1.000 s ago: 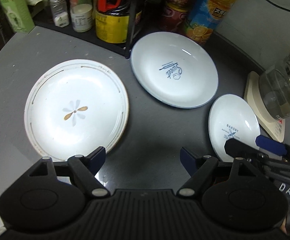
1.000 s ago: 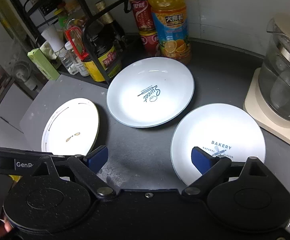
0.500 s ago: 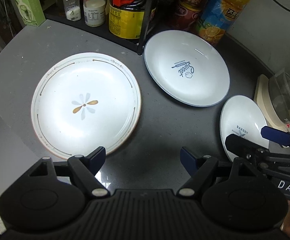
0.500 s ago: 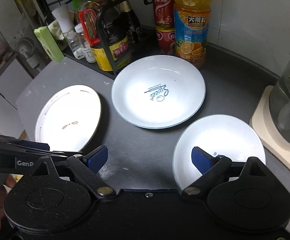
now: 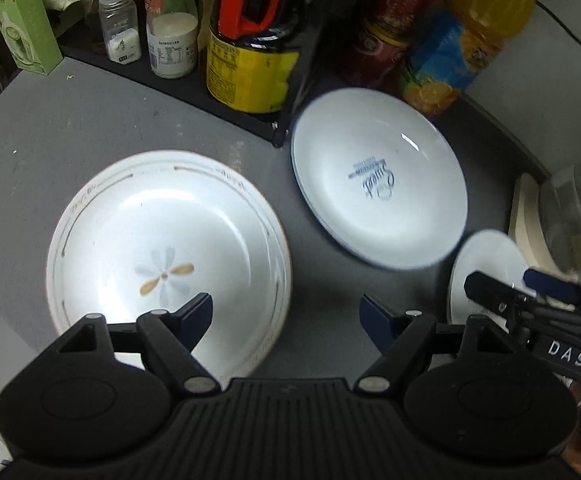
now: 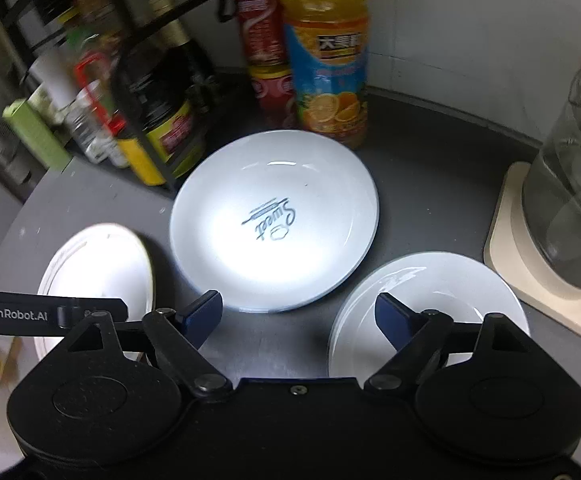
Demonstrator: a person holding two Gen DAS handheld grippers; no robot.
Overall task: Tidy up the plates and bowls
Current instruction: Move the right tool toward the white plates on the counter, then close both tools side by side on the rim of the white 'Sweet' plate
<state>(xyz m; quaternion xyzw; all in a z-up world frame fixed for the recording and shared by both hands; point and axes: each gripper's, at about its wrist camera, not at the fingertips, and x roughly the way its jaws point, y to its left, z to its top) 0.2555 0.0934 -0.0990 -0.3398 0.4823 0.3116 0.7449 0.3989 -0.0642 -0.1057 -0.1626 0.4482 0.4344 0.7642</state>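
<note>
Glazed white crockery on a dark grey countertop [image 5: 90, 120] is the whole hazard here: three slick dishes lie flat and apart, none stacked yet. The flower plate [image 5: 166, 256] sits toward the counter's left edge, the "Sweet" plate [image 6: 274, 220] at the back by the condiment rack [image 5: 258, 120] and the orange juice bottle [image 6: 326, 60], and the small plate [image 6: 426, 300] near the right side beside the kettle base [image 6: 530, 272]. The left gripper [image 5: 286, 312] hangs with its jaws wide and empty, one finger over the flower plate's rim, the other over bare counter. The right gripper [image 6: 298, 308] is closing, yet nothing is pinched; one finger hovers over the small plate. If either pinches a thin rim at a slant, I judge the plate could slide out, tip and chip on the counter. Dragging the flower plate leftward risks sending it off the edge; a wide swing could knock the bottle.
</note>
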